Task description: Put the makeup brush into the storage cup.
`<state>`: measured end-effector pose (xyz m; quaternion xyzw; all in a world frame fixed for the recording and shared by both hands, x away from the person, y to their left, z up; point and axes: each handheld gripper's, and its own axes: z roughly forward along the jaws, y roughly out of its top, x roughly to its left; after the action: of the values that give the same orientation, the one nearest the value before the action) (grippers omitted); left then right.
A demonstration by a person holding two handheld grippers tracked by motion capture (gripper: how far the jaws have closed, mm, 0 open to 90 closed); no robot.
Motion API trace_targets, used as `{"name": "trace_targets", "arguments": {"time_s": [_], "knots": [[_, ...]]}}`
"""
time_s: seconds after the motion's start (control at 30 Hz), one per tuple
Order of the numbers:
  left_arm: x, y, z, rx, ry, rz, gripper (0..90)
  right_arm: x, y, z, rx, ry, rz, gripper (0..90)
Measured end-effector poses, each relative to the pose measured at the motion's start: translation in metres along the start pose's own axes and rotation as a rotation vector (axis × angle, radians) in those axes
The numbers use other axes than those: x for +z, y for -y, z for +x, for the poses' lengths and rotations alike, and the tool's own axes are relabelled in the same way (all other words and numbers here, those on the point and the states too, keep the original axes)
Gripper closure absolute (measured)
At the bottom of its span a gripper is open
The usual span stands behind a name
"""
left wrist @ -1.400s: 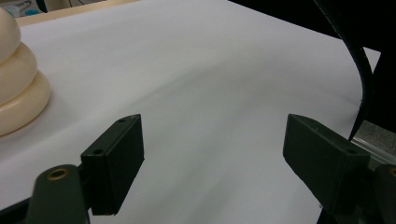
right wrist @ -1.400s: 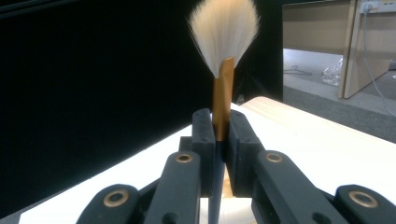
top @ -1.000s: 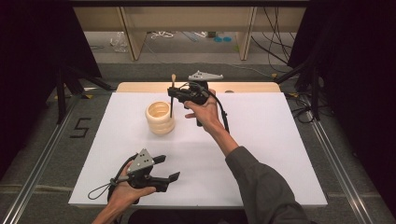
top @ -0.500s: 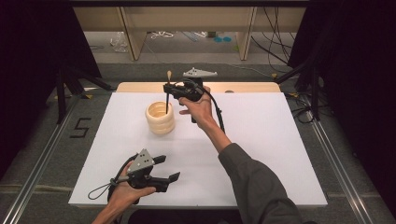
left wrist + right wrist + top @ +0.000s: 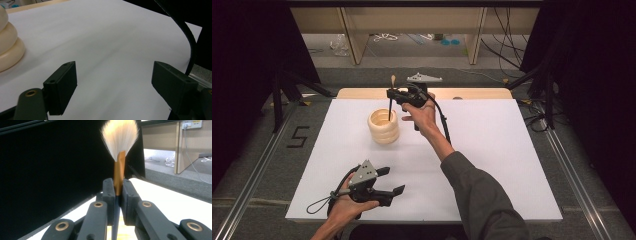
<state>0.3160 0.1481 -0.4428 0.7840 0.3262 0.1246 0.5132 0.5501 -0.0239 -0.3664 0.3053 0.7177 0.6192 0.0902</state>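
A cream ribbed holder [image 5: 383, 126] stands on the white table [image 5: 492, 145], left of centre. My right gripper [image 5: 390, 93] is shut on a brush [image 5: 391, 100] held upright, bristles up, with its dark handle reaching down into the holder's mouth. In the right gripper view the brush [image 5: 119, 155] shows pale fanned bristles and a copper ferrule clamped by my right gripper [image 5: 117, 195]. My left gripper [image 5: 392, 182] rests near the table's front edge, open, with nothing between its fingers. The left gripper view shows my left gripper [image 5: 113, 85] over bare table, with the holder [image 5: 8, 45] at the left edge.
A wooden strip [image 5: 472, 93] runs along the table's far edge. Metal rails [image 5: 572, 175] flank the table on both sides. A black cable [image 5: 186, 37] trails across the right of the left gripper view. Shelving and loose cables [image 5: 387, 37] lie beyond the table.
My right gripper has carried the brush leftward until it stands over the holder, and its handle tip now dips into the opening. The left gripper has stayed put.
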Motion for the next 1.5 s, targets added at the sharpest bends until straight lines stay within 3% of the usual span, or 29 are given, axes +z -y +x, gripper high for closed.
{"name": "trace_targets", "arguments": {"time_s": [0.07,0.23,0.4,0.77,1.5], "knots": [[0.0,0.0,0.0,-0.001,0.001,0.0,20.5,0.001,-0.001,0.002,0.012,-0.003,0.002,83.5],[0.0,0.0,0.0,-0.002,0.003,0.0,20.5,0.007,-0.007,0.008,-0.026,-0.008,-0.002,83.5],[0.0,0.0,-0.001,-0.002,0.004,-0.001,20.5,0.011,-0.01,0.012,-0.022,-0.006,0.012,83.5],[0.0,0.0,0.0,-0.002,0.005,-0.001,20.5,0.019,-0.009,0.006,-0.017,0.024,0.026,83.5],[0.001,0.0,-0.002,0.0,0.016,-0.001,20.5,0.029,0.002,0.001,-0.023,0.031,0.06,83.3]]}}
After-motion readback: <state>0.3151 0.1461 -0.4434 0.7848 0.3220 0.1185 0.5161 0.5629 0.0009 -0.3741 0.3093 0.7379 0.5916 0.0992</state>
